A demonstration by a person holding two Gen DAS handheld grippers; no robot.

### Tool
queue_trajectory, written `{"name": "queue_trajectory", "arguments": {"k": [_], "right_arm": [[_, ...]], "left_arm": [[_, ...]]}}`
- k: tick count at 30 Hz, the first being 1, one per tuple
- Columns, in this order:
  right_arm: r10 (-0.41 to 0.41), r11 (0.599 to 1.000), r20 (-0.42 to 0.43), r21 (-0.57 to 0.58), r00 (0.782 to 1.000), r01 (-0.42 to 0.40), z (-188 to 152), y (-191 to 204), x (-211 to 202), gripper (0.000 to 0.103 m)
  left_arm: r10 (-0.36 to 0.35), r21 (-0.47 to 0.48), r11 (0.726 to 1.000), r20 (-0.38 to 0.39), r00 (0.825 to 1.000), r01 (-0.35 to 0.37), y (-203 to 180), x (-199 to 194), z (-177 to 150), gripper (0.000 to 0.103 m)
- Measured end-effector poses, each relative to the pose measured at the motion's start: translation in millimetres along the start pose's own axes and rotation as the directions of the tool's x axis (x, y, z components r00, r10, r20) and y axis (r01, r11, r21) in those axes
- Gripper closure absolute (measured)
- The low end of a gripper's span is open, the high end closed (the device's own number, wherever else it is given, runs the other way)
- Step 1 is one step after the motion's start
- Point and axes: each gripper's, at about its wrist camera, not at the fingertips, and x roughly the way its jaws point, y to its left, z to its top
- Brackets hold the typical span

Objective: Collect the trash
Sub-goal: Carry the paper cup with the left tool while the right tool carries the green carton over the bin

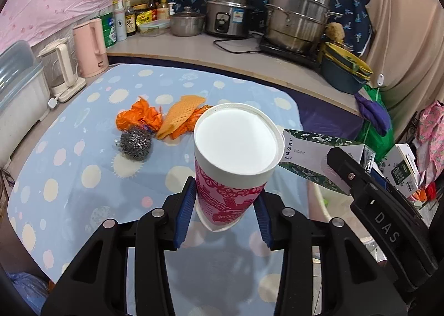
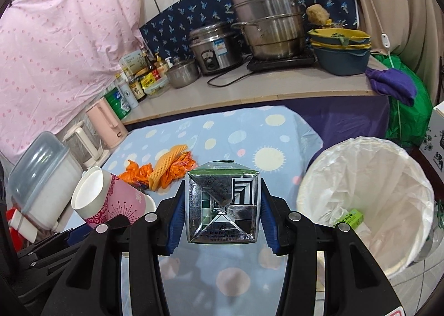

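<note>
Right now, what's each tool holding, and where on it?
Left tool grips the paper cup across its lower body, near the base. Right tool grips the drink carton by its two side faces, bottom end toward the camera.

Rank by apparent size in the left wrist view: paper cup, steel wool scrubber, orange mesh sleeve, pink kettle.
1. paper cup, though it is held close to the lens, so it looks inflated
2. pink kettle
3. orange mesh sleeve
4. steel wool scrubber
Kettle versus sleeve is close; the kettle stands farther back.

Bright even indoor light, soft shadows, fisheye-curved dark corners, sharp focus
</note>
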Motion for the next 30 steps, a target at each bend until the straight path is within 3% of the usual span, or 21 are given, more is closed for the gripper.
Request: {"name": "queue_trajectory", "arguments": {"k": [14,30], "right_arm": [[-0.088,0.992,0.084,0.100,0.993,0.080,-2.9,-73.0,-66.7,0.057],[-0.185,0.965,0.095,0.207,0.978,0.162,-13.6,-145.4,-92.1,0.057]], "left_arm": [[-0.081,0.150,0.986,0.018,0.997,0.077,-88.7,-21.2,-14.3,0.064],[-0.130,0.275,0.953,-0.007,0.992,0.127,-168.6,-8.2,-24.3,0.064]]}}
